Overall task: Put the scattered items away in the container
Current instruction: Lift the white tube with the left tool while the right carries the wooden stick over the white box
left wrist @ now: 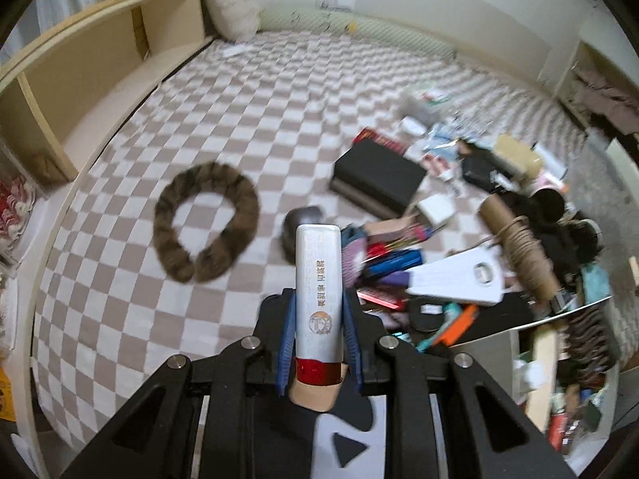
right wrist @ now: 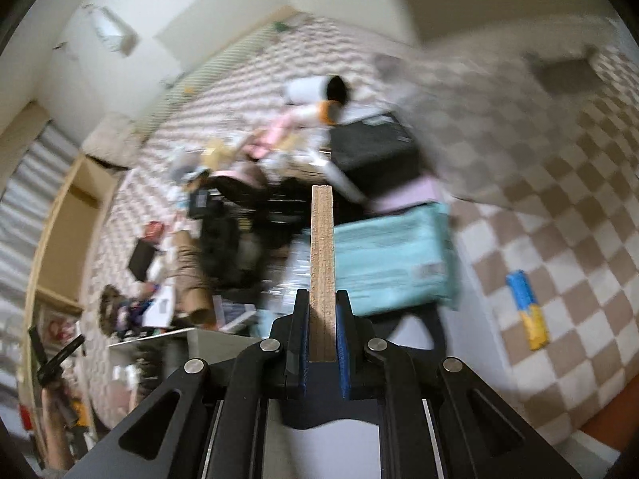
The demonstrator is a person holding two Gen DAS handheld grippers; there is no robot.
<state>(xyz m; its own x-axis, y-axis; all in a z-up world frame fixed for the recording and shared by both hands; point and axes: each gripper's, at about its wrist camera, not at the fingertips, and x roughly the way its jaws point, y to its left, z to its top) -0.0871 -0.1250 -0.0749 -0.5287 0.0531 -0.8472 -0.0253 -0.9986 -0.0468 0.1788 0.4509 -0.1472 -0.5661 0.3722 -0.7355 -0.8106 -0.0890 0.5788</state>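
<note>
Left tool (left wrist: 318, 331) clamps a white tube (left wrist: 318, 295) above the checkered bed (left wrist: 239, 111); right tool (right wrist: 322, 327) clamps a wooden strip (right wrist: 322, 263).

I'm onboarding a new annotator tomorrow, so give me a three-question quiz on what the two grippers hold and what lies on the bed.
1. True or false: the left gripper is shut on a white tube with a red band.
2. What does the right gripper hold? A) a wooden stick B) a blue pen C) nothing
3. Fill in: the brown fur ring lies alone on the ______ bedspread, to the left of the clutter.

Key: 1 true; 2 A; 3 checkered.
</note>
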